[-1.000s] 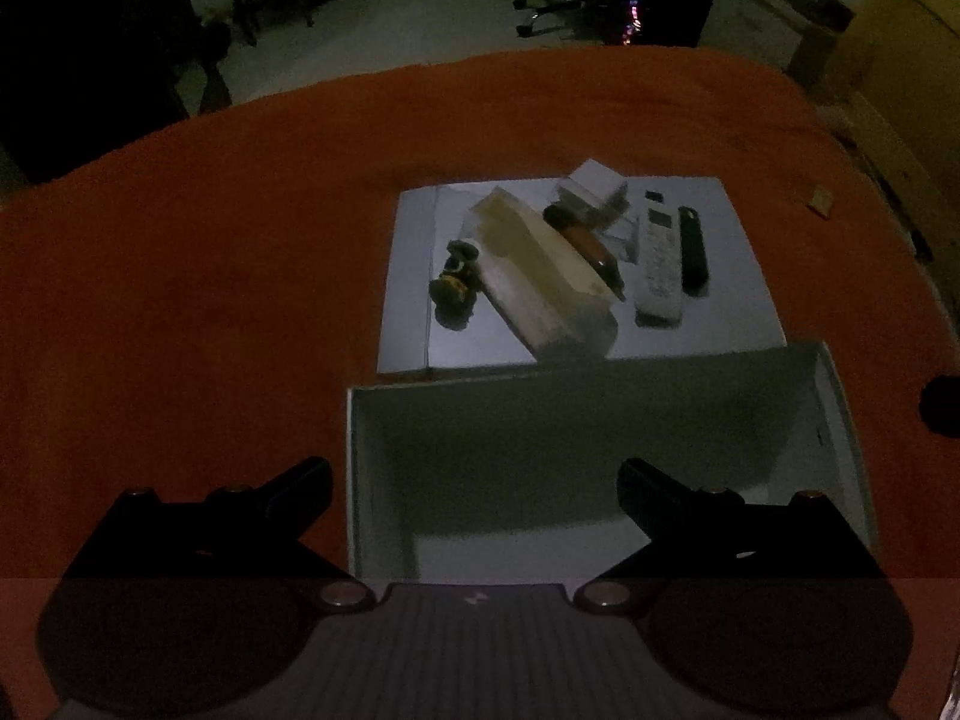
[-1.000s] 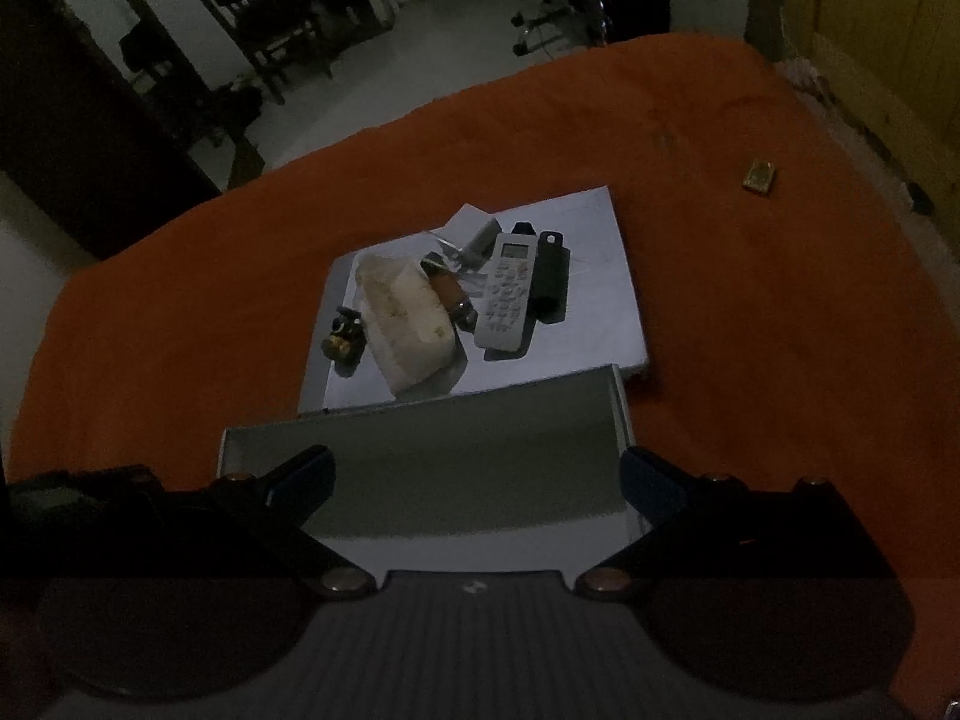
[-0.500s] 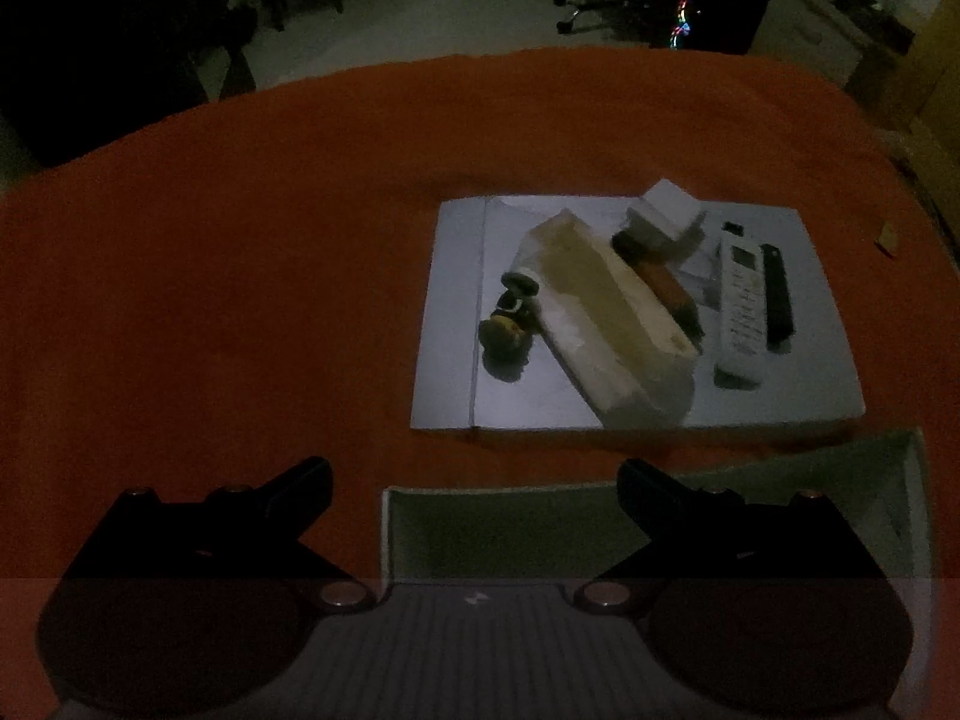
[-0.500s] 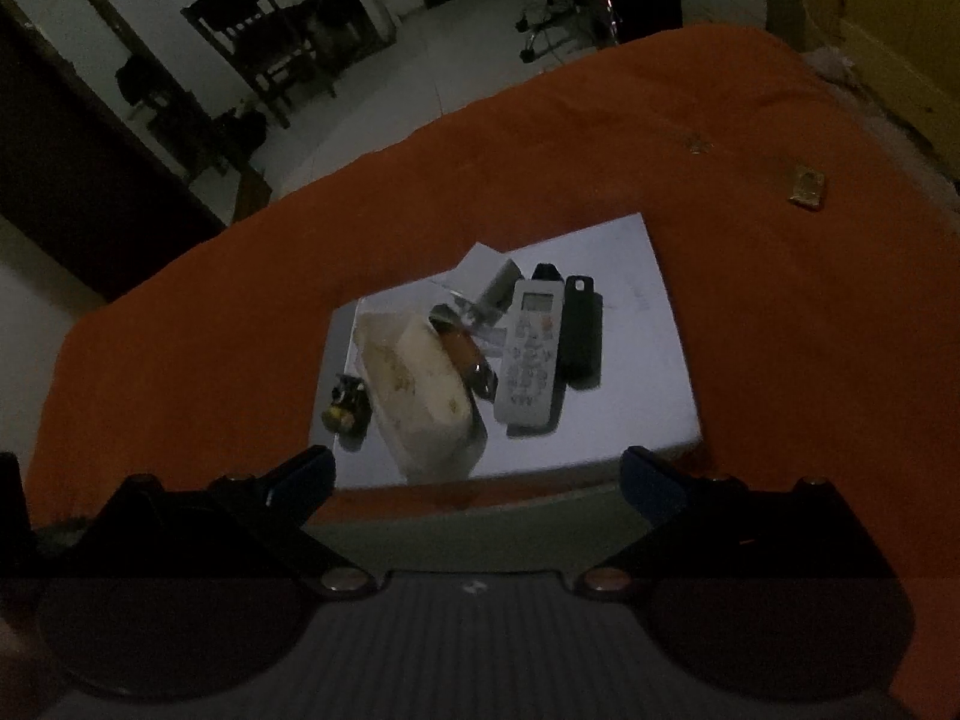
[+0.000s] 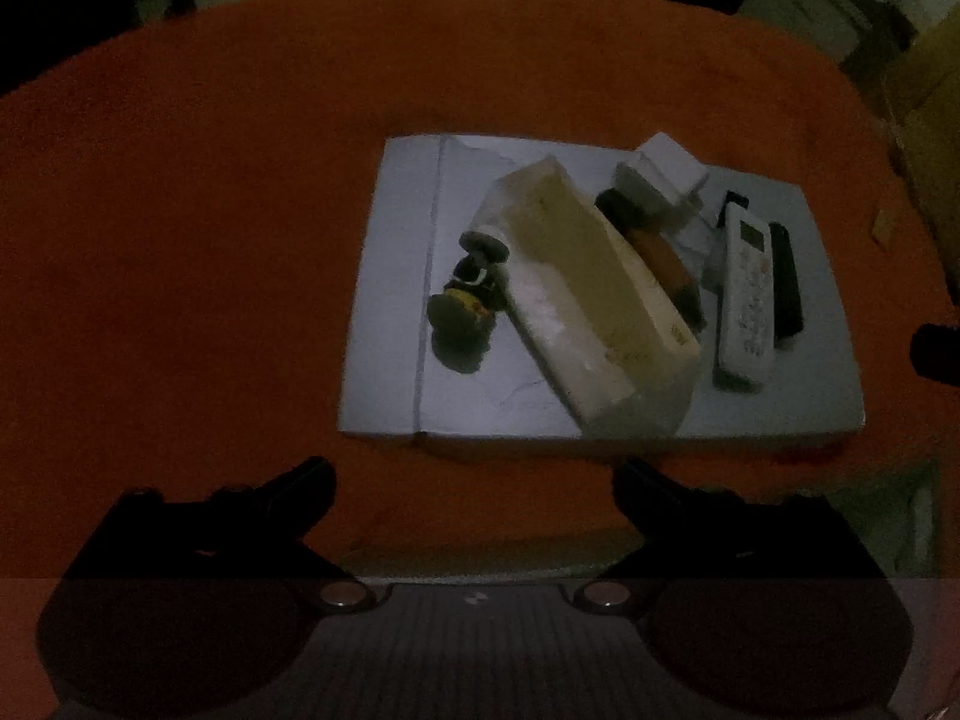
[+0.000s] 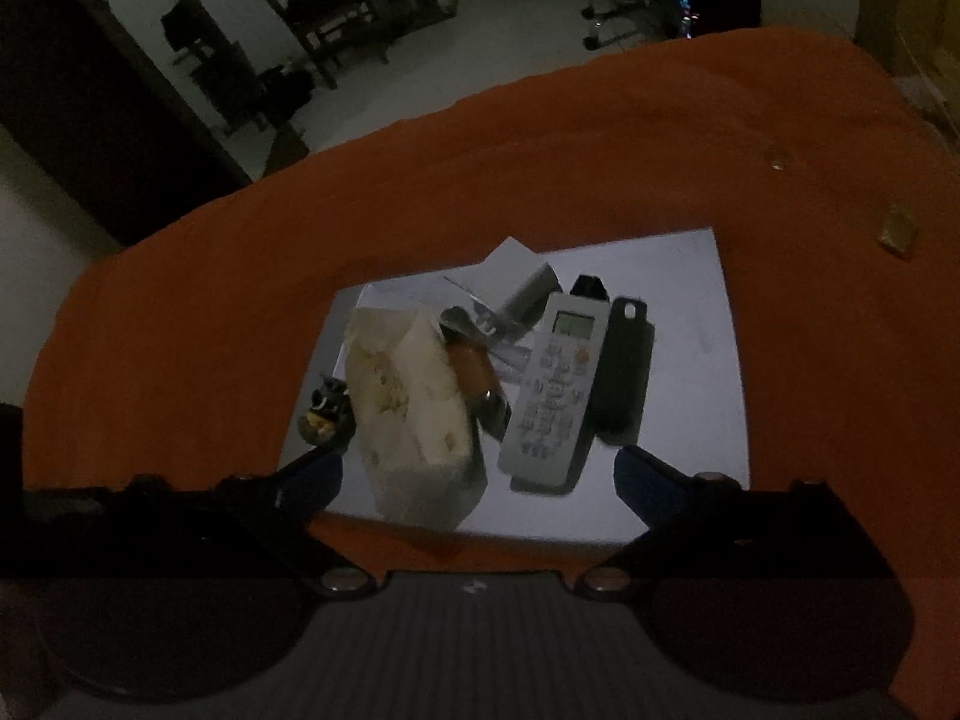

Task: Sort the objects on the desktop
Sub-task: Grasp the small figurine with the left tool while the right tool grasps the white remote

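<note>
Objects: heaped on a white board [image 5: 396, 312] that lies flat on an orange cloth [image 5: 180, 228]
Tissue pack: [image 5: 594, 294] biggest of the heap, lying slantwise across the board's middle
Figurine: [image 5: 468, 294] small and dark, touching the pack's left side
Remote: [image 6: 552, 384] white, right of the pack, with a black case [image 6: 624, 372] just beside it on the right
Brown tube: [image 6: 471, 369] wedged between pack and remote — partly hidden
White box: [image 5: 666, 168] at the far end of the heap
Left gripper: [image 5: 474, 483] fingers spread wide, nothing between them, over bare cloth just short of the board
Right gripper: [image 6: 477, 471] also spread and empty — its tips frame the near ends of pack and remote, apart from both
Lighting: dim, small details hard to read
</note>
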Available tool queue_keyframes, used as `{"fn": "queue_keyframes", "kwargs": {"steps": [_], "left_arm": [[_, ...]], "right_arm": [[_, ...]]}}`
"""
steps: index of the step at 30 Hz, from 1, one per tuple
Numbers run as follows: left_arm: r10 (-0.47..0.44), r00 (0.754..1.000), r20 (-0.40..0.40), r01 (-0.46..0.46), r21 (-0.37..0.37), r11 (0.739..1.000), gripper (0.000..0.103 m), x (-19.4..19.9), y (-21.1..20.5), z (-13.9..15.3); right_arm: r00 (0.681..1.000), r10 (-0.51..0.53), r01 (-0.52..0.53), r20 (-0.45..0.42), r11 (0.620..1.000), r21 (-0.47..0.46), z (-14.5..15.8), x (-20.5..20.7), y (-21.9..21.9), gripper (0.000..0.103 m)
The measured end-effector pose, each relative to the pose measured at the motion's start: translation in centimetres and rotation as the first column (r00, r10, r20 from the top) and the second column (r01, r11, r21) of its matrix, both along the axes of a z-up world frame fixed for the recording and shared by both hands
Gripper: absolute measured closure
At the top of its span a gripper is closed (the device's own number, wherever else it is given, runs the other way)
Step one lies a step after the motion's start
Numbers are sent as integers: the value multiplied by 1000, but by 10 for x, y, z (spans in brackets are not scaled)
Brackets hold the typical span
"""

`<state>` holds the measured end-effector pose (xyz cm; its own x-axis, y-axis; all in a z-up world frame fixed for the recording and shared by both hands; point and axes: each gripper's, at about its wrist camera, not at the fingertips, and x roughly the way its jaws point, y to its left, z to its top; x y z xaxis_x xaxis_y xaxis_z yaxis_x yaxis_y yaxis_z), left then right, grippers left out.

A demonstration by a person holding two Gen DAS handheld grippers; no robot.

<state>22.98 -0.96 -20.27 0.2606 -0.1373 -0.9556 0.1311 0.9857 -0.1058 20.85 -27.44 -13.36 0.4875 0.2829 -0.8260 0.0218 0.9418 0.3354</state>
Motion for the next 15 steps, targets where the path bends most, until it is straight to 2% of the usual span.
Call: {"fn": "queue_keyframes", "kwargs": {"steps": [2, 4, 5, 6, 8, 10, 11, 13, 15], "left_arm": [[16, 1000, 21, -16, -12, 1000, 27, 4, 0, -3], [17, 999, 51, -15, -48, 999, 27, 8, 1, -5], [-12, 998, 69, 14, -35, 999, 27, 11, -1, -5], [-41, 995, 89, 43, -17, 999, 27, 15, -4, -5], [-112, 981, 157, 100, 79, 992, 27, 21, -13, -3], [-193, 960, 202, 161, 163, 973, 27, 27, -22, -3], [-218, 952, 213, 182, 178, 967, 27, 30, -26, -5], [-222, 953, 207, 191, 158, 969, 27, 37, -28, -12], [-187, 960, 210, 165, 116, 979, 29, 43, -27, -21]], "right_arm": [[1000, 23, -23, 3, 1000, -8, -9, 9, 1, 11], [999, 44, -44, 0, 999, -29, -16, 18, 2, 15], [999, 44, -44, -5, 998, -47, -20, 22, 1, 21], [999, 41, -42, -14, 997, -59, -24, 26, -1, 24], [999, 35, -37, -39, 998, -53, -34, 34, -4, 35], [997, 8, -10, -73, 1000, -27, -46, 41, -8, 40], [996, -13, 13, -91, 1000, -8, -51, 45, -9, 40], [990, -55, 59, -129, 998, 30, -62, 51, -10, 40], [987, -72, 76, -145, 997, 21, -68, 53, -9, 40]]}}
